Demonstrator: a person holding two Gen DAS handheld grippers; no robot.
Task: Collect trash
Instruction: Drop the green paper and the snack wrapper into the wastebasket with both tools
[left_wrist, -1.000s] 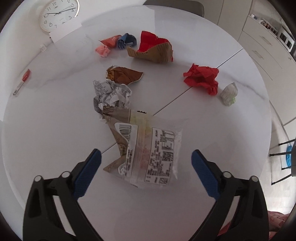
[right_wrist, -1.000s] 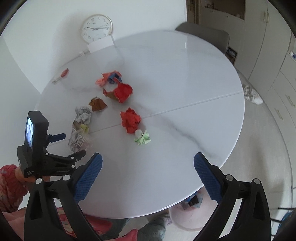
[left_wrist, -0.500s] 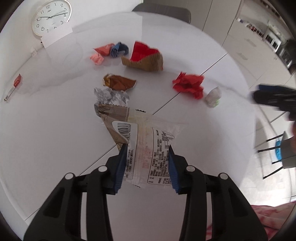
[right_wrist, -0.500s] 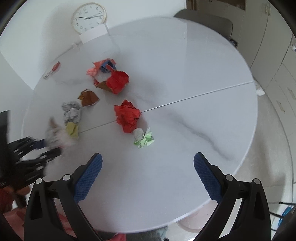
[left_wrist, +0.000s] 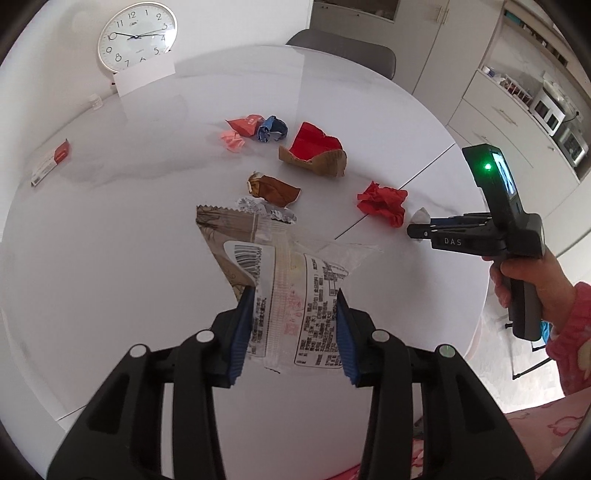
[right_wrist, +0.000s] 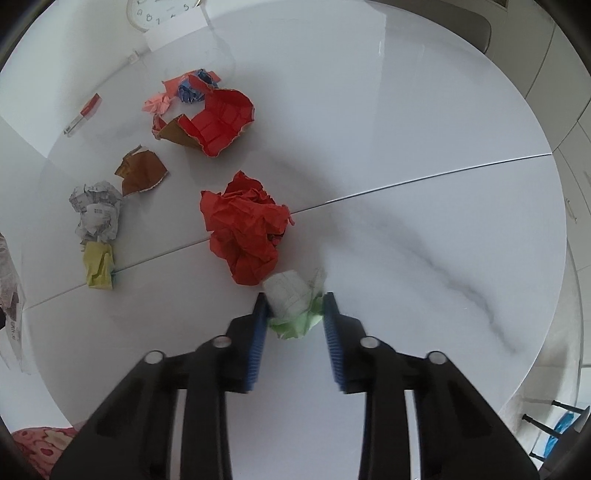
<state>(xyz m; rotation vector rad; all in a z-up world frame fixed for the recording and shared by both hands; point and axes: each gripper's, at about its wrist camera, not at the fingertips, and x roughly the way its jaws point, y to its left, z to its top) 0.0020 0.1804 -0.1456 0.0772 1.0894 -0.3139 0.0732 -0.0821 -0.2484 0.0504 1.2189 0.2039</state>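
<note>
Left gripper (left_wrist: 293, 325): blue ribbed pads narrowed onto a clear plastic wrapper (left_wrist: 295, 295), glossy, creased, printed with a barcode and text; it hangs lifted above the table.
Right gripper (right_wrist: 293, 314): jaws have just been closing; pads sit either side of a green-and-white paper wad (right_wrist: 295, 306), touching it at both flanks, the wad resting on the table.
Table (right_wrist: 424, 147): round, white, polished marble-look top with grey veins and one straight seam.
Red paper ball (right_wrist: 245, 230): matte, tightly crumpled, just behind the green wad.
Torn cardboard piece (right_wrist: 212, 123): corrugated, brown outside, red inside, ragged edge.
Brown wrapper (right_wrist: 142, 171): flat, wrinkled.
Newsprint wad (right_wrist: 96, 210): grey, crumpled, touching a yellow scrap (right_wrist: 98, 266).
Far cluster: pink scrap (right_wrist: 159, 105), blue ball (right_wrist: 192, 90).
Wall clock (left_wrist: 136, 37): round, white face.
</note>
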